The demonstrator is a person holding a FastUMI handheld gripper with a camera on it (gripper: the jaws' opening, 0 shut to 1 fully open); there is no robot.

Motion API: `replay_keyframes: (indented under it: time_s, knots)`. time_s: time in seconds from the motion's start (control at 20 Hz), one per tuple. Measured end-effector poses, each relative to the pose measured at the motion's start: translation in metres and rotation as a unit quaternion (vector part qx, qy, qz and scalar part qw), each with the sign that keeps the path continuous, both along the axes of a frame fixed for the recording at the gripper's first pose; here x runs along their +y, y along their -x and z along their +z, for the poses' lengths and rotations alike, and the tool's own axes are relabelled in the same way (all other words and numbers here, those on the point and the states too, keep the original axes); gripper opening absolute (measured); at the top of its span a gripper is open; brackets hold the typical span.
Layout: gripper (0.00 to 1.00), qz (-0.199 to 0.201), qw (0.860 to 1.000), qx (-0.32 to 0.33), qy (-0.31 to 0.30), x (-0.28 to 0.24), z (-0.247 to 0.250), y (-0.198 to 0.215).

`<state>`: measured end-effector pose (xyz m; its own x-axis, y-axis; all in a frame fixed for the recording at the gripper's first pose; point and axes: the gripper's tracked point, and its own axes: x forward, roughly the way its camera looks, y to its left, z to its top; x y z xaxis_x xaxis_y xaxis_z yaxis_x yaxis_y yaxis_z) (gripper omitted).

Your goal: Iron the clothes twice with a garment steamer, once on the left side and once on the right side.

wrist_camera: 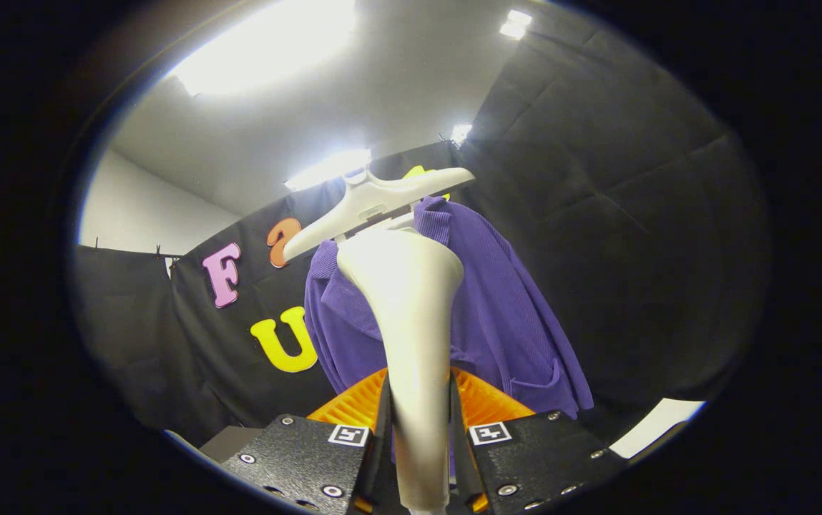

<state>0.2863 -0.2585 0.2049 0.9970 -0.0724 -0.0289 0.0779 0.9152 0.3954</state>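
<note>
Purple garment [504, 315] beyond steamer [411, 322], gripper [419, 429] clamping steamer

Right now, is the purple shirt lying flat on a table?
No, the purple shirt hangs on a white hanger, beyond the steamer that the gripper holds between its jaws.

The gap between the gripper [419, 436] fingers is being filled by the steamer handle [411, 336], both fingers pressing on it. Straight ahead, the way is being blocked by the purple garment [504, 315] and hanger [375, 204]. Open room is being left at either side, before the black cloth wall [632, 214].
</note>
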Motion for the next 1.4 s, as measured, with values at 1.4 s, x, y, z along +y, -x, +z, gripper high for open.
replay_keyframes:
  time_s: [1.4]
  knots:
    - [0.37, -0.081, 0.994, 0.072, -0.001, -0.068, -0.081, -0.078]
